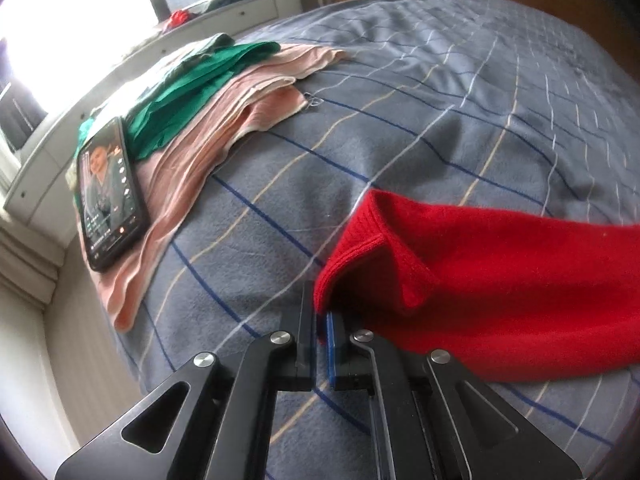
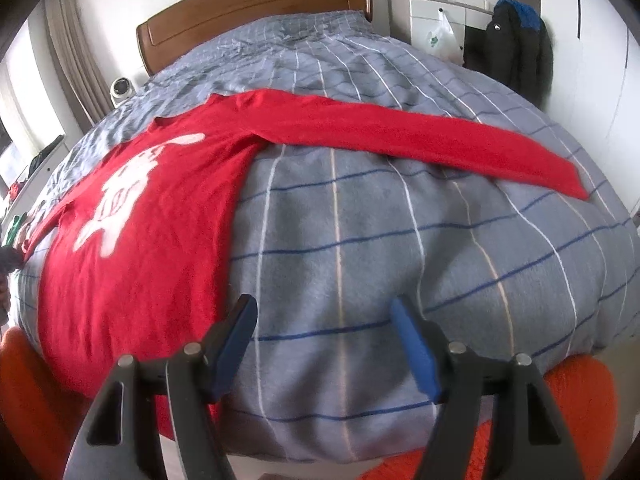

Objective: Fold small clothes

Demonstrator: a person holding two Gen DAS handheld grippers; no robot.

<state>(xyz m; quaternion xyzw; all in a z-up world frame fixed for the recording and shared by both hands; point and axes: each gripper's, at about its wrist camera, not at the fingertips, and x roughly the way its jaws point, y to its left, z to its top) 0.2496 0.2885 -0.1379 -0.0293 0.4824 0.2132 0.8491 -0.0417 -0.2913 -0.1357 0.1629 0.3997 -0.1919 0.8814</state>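
Note:
A small red sweater (image 2: 132, 216) with a white figure on its front lies flat on the grey checked bed cover (image 2: 360, 240). One long sleeve (image 2: 420, 136) stretches out to the right. My right gripper (image 2: 324, 320) is open and empty, low over the cover just right of the sweater's hem. In the left wrist view my left gripper (image 1: 322, 316) is shut on the ribbed cuff of the other red sleeve (image 1: 480, 276), which is lifted a little off the cover.
A phone (image 1: 110, 196) with its screen lit lies on folded pink cloth (image 1: 224, 120) at the bed's left edge, with green garments (image 1: 188, 88) behind it. A wooden headboard (image 2: 256, 4) stands at the far end. Orange cushions (image 2: 576, 412) sit below the bed's near edge.

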